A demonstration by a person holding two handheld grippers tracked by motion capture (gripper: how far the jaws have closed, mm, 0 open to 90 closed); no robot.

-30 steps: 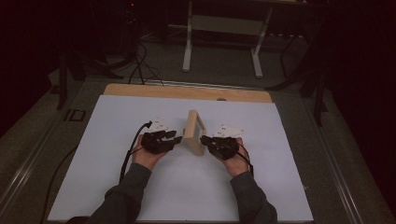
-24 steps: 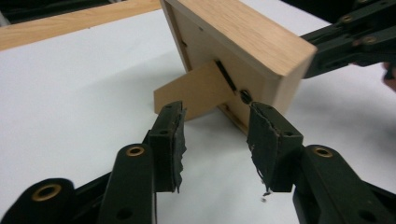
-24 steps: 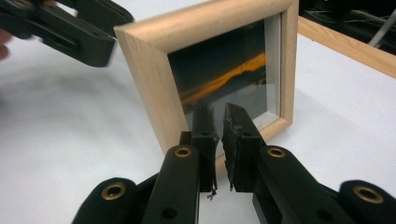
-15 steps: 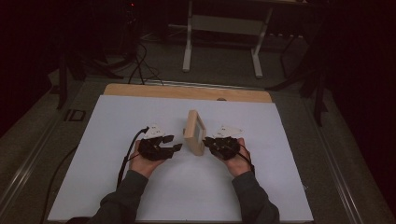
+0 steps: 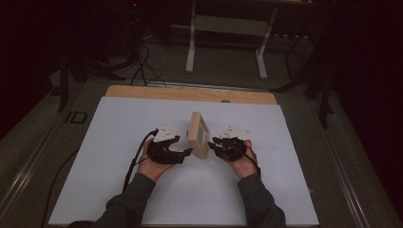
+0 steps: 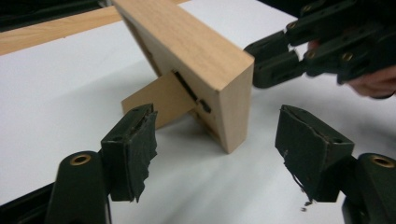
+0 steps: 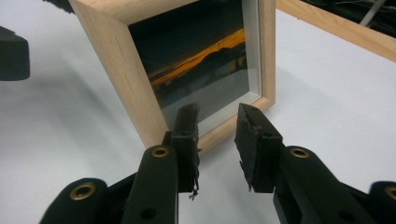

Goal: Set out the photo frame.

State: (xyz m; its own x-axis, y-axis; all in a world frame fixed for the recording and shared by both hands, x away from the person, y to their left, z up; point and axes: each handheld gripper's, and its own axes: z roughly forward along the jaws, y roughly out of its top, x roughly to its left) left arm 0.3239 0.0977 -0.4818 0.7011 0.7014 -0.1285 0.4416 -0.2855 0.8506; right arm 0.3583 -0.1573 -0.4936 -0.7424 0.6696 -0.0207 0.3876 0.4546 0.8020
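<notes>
We are holding our left gripper (image 5: 186,152) and right gripper (image 5: 215,141) on either side of a small wooden picture frame (image 5: 198,134) standing mid-tabletop (image 5: 119,123) on its rear easel leg (image 6: 156,99). Both grippers' jaws have just been opening and are gripping nothing; the left is gaping wide, the right is parted narrowly. A nudge could be toppling the frame, since the slim leg is propping it. The frame is pale grained wood, boxy, with smooth glass over a sunset photo (image 7: 201,65); the tabletop is matte white.
</notes>
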